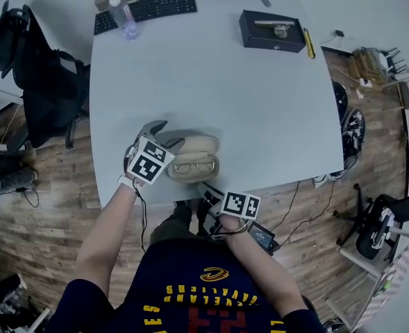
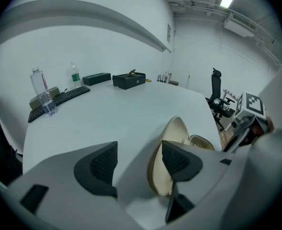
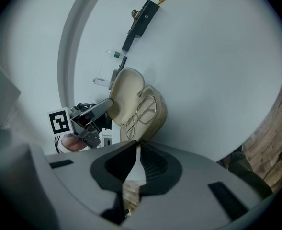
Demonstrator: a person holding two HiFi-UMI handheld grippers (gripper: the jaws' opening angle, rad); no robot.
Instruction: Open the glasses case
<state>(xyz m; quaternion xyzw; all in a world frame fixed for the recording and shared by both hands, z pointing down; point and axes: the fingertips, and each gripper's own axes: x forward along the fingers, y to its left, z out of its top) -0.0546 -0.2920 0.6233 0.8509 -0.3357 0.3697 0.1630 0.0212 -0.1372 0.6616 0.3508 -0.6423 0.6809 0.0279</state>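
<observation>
The jaws of the left gripper (image 2: 139, 150) stand wide apart. The raised lid (image 2: 175, 131) of the glasses case (image 1: 194, 156) comes up between them, close against the inner face of the right-hand jaw. Whether it really touches that jaw cannot be told. The other jaw is well apart from the lid, so nothing is clamped.

The jaws of the right gripper (image 3: 137, 150) are brought together, with only a thin slit below the tips and nothing in it. This gripper hangs just off the near edge of the bench (image 1: 211, 82), pointing toward the case without touching it.

The case lies near that front edge, directly before the person. The lid is tilted up and back, and the lower shell (image 3: 155, 116) rests flat on the bench with a pair of glasses (image 3: 143, 110) visible inside.

Judging from this, the opening itself appears done, or nearly so. The step in hand seems to be the last of the lift, with the left gripper beside the lid. The next move probably calls for taking the left gripper away sideways without knocking the lid, so that it does not fall shut.

Farther away, a keyboard (image 1: 145, 10) and a black box (image 1: 272, 30) stand at the far side.
</observation>
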